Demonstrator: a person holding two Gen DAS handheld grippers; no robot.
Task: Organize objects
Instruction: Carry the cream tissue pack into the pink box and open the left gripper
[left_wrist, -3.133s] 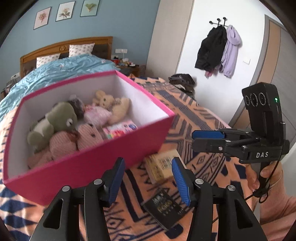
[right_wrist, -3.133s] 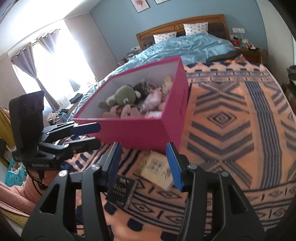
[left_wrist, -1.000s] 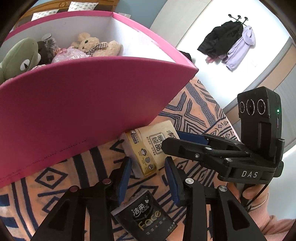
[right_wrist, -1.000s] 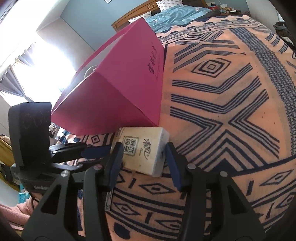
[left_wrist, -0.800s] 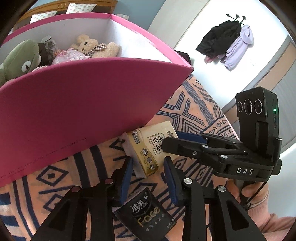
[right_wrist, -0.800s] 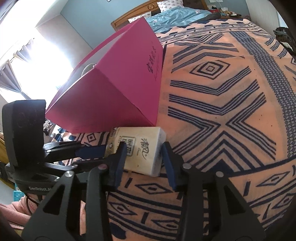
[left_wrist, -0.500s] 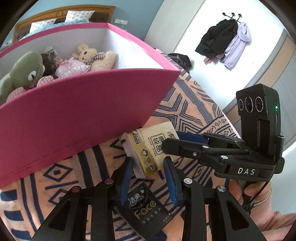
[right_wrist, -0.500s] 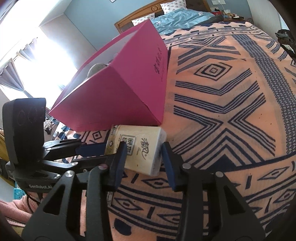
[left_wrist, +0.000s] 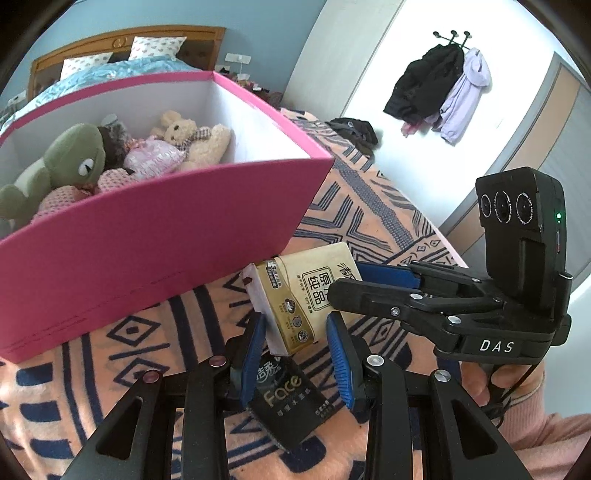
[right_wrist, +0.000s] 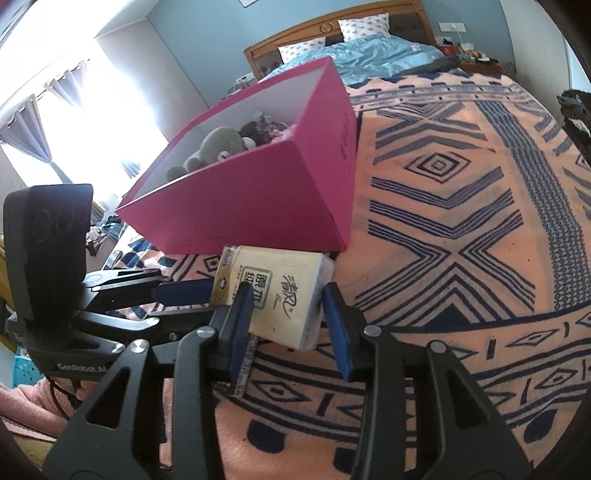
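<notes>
CHANGE: you are now lifting both packs off the blanket (right_wrist: 461, 258) beside the pink box's (left_wrist: 147, 240) near corner | LEFT: left gripper (left_wrist: 295, 350) is clamping the black tissue pack (left_wrist: 291, 398) | RIGHT: right gripper (right_wrist: 291, 317) is clamping the beige tissue pack (right_wrist: 280, 295) | MEANING: probably heading for the box

An orange blanket (right_wrist: 461, 192) with navy patterns covers the bed, bearing a pink box (right_wrist: 258, 199).

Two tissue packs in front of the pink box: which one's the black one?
The black Face tissue pack, between the left hand-held gripper fingers. The beige tissue pack, in the right hand-held gripper, sits nearer the box.
</notes>
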